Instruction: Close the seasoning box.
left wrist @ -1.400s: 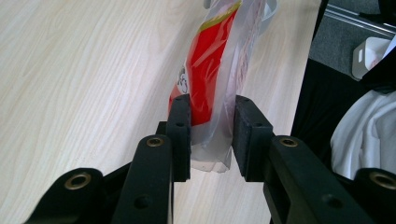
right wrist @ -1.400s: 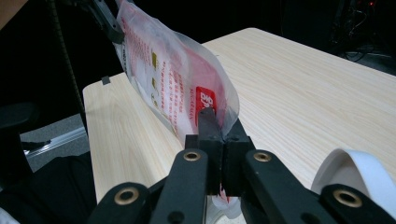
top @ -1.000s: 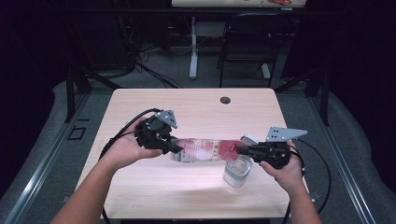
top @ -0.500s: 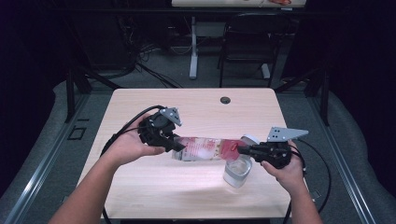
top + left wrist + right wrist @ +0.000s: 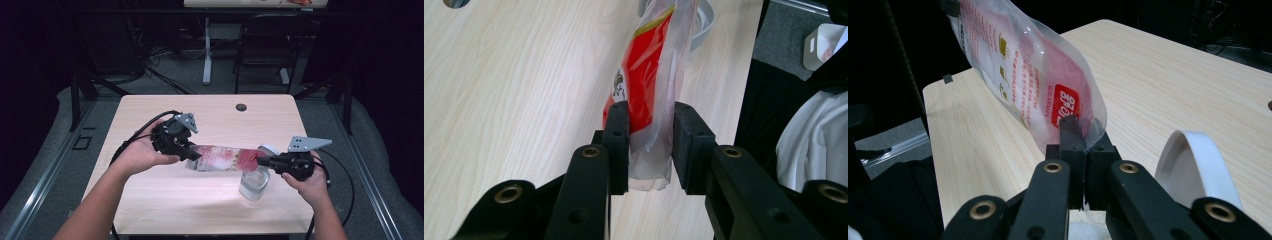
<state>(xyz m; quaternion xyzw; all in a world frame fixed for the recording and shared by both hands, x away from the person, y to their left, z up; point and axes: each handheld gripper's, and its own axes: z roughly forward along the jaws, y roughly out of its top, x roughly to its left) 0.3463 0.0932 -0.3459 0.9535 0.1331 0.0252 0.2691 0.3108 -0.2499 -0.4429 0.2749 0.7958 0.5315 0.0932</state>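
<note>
Table (image 5: 150,200) first: pouch (image 5: 222,157) hangs over it, long axis 9-to-3 between my hands. Left gripper (image 5: 192,156) clamps the 9 o'clock end, jaws part-closed on it. Right gripper (image 5: 260,161) is pinched tight on the 3 o'clock corner, nearest the clear container (image 5: 254,183), probably right under that corner.

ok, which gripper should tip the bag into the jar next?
Left, probably. The left gripper holds the bag's far end, so raising it tilts the contents down. The right gripper pinches the end already over the jar, best kept there.
</note>
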